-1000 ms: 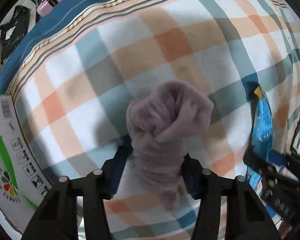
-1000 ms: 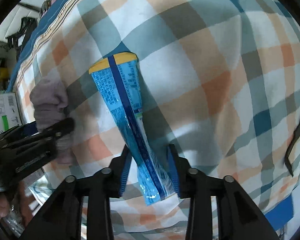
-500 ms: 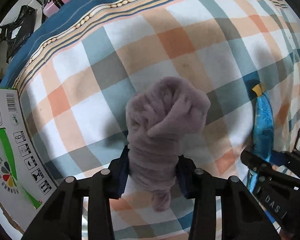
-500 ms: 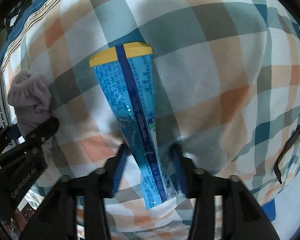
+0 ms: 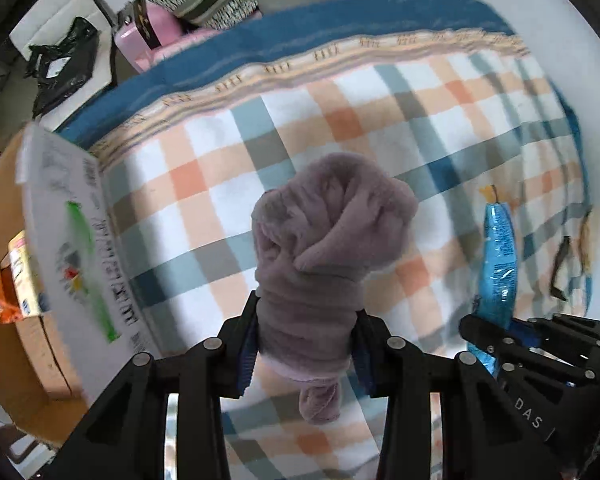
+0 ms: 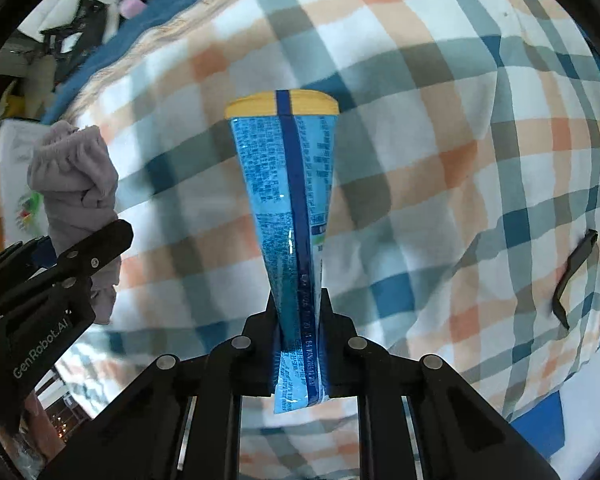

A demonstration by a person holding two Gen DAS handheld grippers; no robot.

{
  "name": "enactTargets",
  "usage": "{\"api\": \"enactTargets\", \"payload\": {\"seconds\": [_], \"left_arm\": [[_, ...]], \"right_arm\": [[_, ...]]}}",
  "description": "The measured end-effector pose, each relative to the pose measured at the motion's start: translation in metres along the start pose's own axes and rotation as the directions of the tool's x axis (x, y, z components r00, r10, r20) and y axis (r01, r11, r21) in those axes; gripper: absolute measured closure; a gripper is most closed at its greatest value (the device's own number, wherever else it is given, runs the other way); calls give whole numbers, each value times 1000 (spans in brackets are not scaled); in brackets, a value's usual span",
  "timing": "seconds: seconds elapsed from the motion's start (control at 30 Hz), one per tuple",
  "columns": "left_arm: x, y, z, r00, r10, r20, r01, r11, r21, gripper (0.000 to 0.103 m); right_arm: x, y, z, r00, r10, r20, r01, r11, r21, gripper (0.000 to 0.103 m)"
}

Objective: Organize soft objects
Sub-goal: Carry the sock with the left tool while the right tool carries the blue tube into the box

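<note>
My left gripper (image 5: 306,320) is shut on a rolled mauve sock bundle (image 5: 324,248) and holds it above the plaid blanket (image 5: 204,200). My right gripper (image 6: 298,320) is shut on a blue snack packet with a yellow end (image 6: 288,184), also lifted off the blanket (image 6: 440,140). In the right wrist view the sock bundle (image 6: 74,176) and the left gripper's finger (image 6: 92,248) show at the left. In the left wrist view the packet (image 5: 498,256) and the right gripper's body (image 5: 540,352) show at the right.
A cardboard box with a white printed flap (image 5: 68,232) stands at the blanket's left edge, with packets inside (image 5: 18,280). A dark hair clip (image 6: 574,272) lies on the blanket at the right. Bags and a pink case (image 5: 148,32) sit beyond the blanket's blue border.
Both grippers have closed on their objects and lifted them off the blanket. The views have pulled back and the box at the left has come closer.
</note>
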State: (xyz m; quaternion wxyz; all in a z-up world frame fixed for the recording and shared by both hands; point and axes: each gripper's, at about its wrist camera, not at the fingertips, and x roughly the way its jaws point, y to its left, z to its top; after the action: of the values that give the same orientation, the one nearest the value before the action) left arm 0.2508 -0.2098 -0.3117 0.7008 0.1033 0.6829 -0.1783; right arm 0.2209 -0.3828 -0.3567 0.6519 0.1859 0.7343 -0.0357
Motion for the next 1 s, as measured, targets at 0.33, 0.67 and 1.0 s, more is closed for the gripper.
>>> {"api": "enactTargets", "payload": {"seconds": [0.33,0.67,1.0], "left_arm": [[-93,51,-43,987,-74,141,86,993,-85,66],[-134,189,-99,983,-68,172,117,948,-296,66],[-114,320,-132,988,-103,119,151,834,-530,66]], "right_arm": [[-83,52,-43,988,109,113,-96,988,-122,87],[-115,212,-77,972,218,89,-176,923,-343,87],[-82,334,-74,971,238,22,-217,915,-341,87]]}}
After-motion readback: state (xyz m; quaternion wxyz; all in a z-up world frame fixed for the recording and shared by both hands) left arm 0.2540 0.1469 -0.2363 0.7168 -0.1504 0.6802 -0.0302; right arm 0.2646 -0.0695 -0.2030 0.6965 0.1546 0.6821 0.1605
